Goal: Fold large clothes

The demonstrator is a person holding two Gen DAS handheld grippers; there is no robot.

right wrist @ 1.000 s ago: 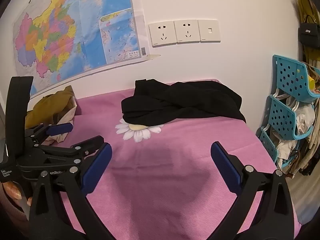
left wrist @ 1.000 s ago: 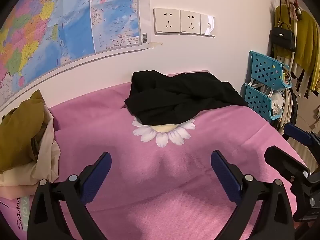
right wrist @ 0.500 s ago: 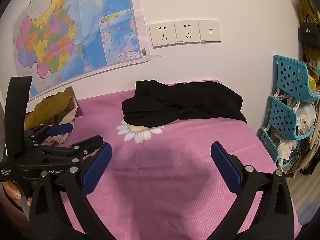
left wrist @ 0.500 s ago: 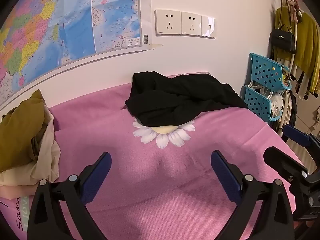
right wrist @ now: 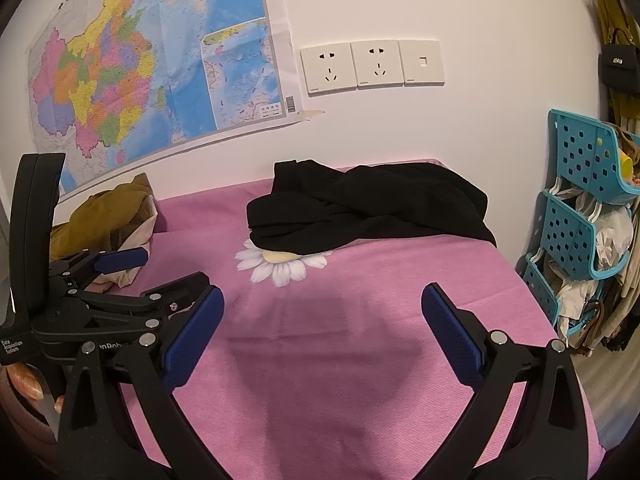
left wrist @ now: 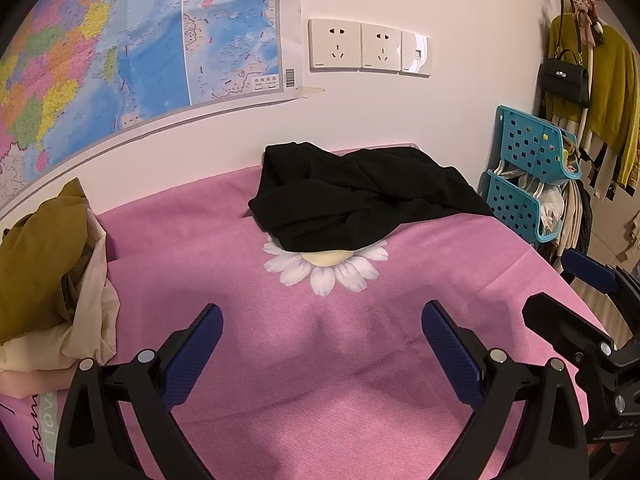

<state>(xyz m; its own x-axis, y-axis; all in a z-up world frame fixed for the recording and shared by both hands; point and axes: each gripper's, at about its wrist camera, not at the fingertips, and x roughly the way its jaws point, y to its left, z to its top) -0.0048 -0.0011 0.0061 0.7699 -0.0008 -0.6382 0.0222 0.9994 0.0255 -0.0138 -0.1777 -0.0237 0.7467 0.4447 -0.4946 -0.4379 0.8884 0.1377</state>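
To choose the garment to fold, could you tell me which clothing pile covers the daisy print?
The black garment, mid-bed; the mustard-and-cream pile sits at the left edge.

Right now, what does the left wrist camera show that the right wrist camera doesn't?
Only the left wrist view shows the right gripper at its right edge, and printed lettering on the fabric at the lower left. Only the right wrist view shows the left gripper from the side, with fingertips of the hand holding it. Both show the crumpled black garment partly covering the daisy on the pink cover, the mustard pile, map and sockets.
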